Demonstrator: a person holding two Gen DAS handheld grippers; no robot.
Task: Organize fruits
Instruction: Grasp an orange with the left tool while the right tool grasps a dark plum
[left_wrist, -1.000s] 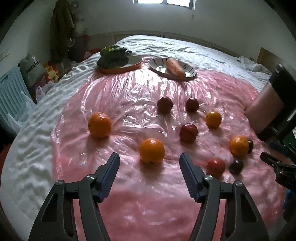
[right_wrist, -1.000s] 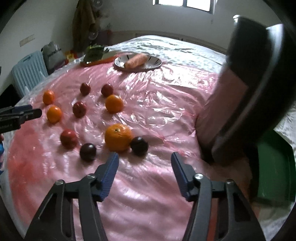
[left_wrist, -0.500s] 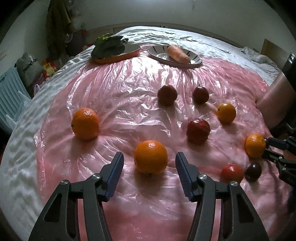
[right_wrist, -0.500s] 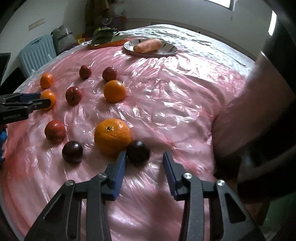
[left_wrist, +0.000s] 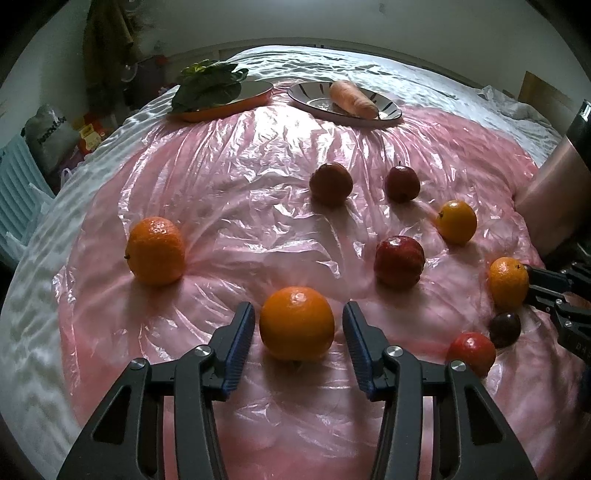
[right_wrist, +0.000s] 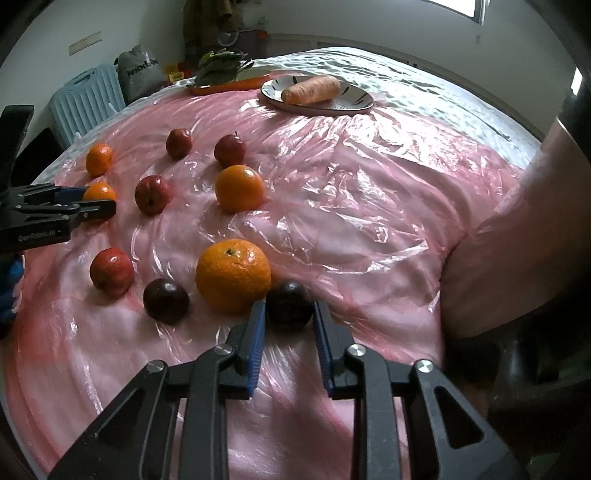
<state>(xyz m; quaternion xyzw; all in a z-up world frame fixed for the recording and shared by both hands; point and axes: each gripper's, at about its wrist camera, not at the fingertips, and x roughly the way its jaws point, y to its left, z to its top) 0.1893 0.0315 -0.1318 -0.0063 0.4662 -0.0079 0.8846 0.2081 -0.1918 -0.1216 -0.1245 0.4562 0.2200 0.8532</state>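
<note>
I've brought both grippers closer. My left gripper (left_wrist: 298, 326) brackets the glossy orange (left_wrist: 296, 324), jaws open. My right gripper (right_wrist: 289, 322) has narrowed around the dark plum (right_wrist: 289, 304), not clamped.

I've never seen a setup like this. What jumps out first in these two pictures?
Bright fruit scattered over a crinkly pink plastic sheet. In front, the left gripper straddles an orange, while the right gripper closes around a dark plum. At the far edge, a carrot lies on a striped plate.

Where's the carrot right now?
The carrot lies on the striped plate at the table's far side, right of the orange dish of leafy greens.
</note>
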